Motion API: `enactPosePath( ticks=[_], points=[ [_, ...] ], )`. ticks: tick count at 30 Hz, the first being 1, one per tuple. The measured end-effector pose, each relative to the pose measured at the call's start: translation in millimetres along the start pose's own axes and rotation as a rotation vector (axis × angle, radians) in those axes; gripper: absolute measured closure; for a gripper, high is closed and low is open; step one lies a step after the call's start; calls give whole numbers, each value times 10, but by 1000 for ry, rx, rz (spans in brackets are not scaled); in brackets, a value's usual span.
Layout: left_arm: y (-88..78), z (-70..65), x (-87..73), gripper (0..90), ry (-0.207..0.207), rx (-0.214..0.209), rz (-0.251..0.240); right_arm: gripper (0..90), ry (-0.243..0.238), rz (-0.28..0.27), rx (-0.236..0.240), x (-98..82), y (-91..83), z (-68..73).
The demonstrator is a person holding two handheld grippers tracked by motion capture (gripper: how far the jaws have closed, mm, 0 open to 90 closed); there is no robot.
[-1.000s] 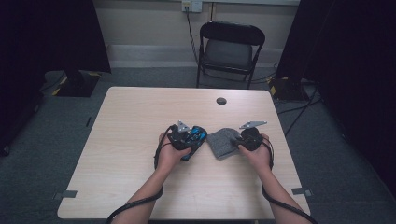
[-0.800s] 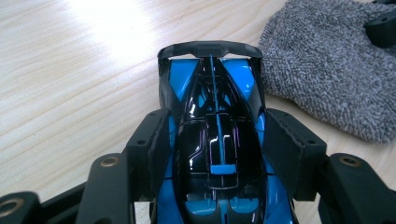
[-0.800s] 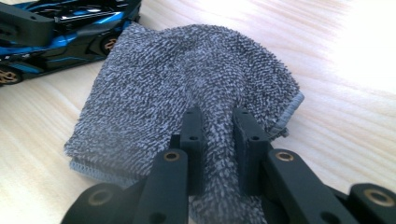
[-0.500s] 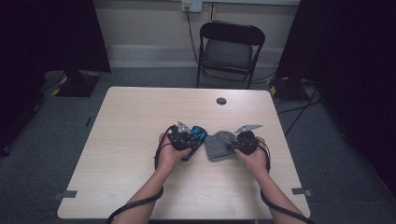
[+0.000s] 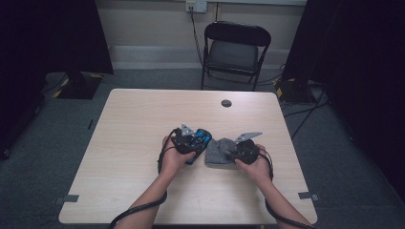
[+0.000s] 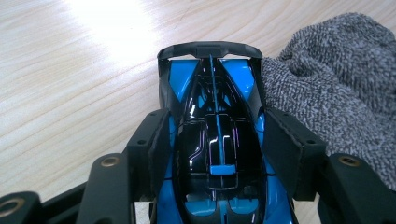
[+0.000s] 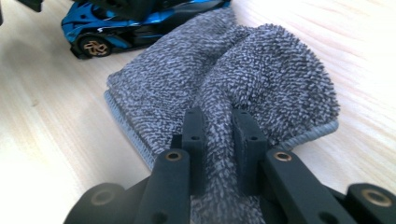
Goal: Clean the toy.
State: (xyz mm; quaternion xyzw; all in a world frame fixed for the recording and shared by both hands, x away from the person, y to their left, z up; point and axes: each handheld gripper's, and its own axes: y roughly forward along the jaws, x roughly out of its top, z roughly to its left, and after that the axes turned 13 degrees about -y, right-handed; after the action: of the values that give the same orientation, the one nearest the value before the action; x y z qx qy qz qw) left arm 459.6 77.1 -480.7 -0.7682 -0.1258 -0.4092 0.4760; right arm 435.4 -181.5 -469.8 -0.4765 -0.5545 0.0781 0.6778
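A blue and black toy car [image 6: 215,140] sits on the wooden table [image 5: 138,119], and my left gripper [image 6: 218,140] is shut on its sides, pads pressed against the body. In the high view this left gripper [image 5: 197,139] lies left of centre with the car [image 5: 199,138] in it. A grey terry cloth [image 7: 224,88] lies bunched right beside the car and touches its rear. My right gripper [image 7: 218,135] is shut on a pinched fold of the cloth [image 5: 218,151]. The right gripper [image 5: 234,153] sits at the cloth's right edge in the high view.
A small dark round disc [image 5: 226,103] lies on the table's far side. A black folding chair [image 5: 235,50] stands behind the table. Cables [image 5: 296,124] run over the floor on the right. Bare tabletop extends left and toward the near edge.
My right gripper has slid left with the cloth, pushing it closer to the car. The left gripper and car have stayed put.
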Motion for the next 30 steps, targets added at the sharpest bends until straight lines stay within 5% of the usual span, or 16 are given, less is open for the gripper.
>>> enactPosePath(
  ticks=[6, 17, 22, 25, 27, 30],
  points=[
    [-1, 1, -4, 423, -5, -2, -3, 735, 18, -2, -28, -11, -2, -5],
    [-3, 4, -7, 423, -2, -3, -5, 444, 49, -7, -162, 32, -90, -146],
    [-3, 4, -15, 423, -6, -6, -11, 363, 47, 40, -187, 63, 39, -196],
    [-4, 5, -13, 423, -4, -6, -9, 383, 50, 88, -180, 33, 180, -208],
    [-5, 4, -12, 424, -5, -6, -7, 421, 59, 72, -174, 11, 215, -217],
    [-5, 8, -17, 424, -2, -8, -12, 624, 51, 71, -125, 32, 203, -215]
  ],
)
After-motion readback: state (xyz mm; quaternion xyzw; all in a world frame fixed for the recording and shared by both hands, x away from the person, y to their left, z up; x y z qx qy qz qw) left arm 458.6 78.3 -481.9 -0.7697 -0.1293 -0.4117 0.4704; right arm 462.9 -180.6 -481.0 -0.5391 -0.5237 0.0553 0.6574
